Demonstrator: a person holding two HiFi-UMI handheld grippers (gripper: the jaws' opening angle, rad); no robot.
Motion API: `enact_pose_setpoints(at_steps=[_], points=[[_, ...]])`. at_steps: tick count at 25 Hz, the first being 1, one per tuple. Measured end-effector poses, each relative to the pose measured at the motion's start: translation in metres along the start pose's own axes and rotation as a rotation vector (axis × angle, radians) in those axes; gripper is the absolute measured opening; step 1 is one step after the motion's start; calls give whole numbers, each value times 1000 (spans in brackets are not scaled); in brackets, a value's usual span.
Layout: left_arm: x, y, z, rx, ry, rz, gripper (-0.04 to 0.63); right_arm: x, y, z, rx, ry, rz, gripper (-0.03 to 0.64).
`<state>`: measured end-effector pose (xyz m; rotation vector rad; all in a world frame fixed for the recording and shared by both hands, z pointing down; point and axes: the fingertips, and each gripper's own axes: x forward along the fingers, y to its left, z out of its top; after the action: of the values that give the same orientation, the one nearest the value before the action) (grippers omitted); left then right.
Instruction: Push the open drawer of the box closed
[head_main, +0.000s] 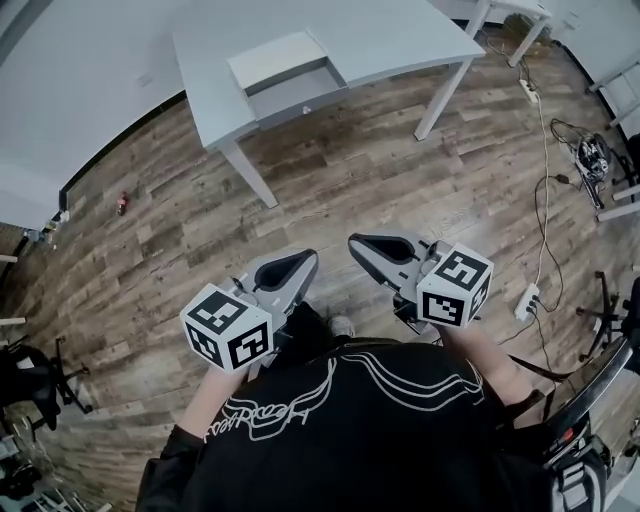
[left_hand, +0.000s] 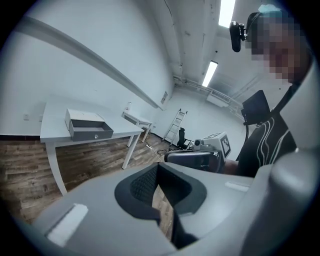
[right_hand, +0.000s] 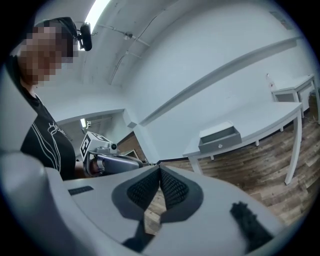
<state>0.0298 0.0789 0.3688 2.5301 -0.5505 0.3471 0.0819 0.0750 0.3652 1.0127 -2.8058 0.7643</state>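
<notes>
Stage: not started | drawer (head_main: 296, 95) open, sticking out of box (head_main: 270, 60) on table (head_main: 400, 40), well apart from both grippers | left gripper (head_main: 303, 263), right gripper (head_main: 363, 246): fingers pressed together, empty | remaining: approach, push drawer shut

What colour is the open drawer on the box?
The drawer is grey, darker than the white box; clearest in the left gripper view.

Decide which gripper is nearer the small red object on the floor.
Left. The left gripper is held on the small red object's side of the person; the right gripper is beyond it, farther away.
</notes>
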Motion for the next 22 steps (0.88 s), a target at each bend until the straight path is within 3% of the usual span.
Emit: enact_pose_setpoints(at_steps=[22], points=[[77,181,86,-57,32,-54,8,132,-155,68,15,39,-102,9]])
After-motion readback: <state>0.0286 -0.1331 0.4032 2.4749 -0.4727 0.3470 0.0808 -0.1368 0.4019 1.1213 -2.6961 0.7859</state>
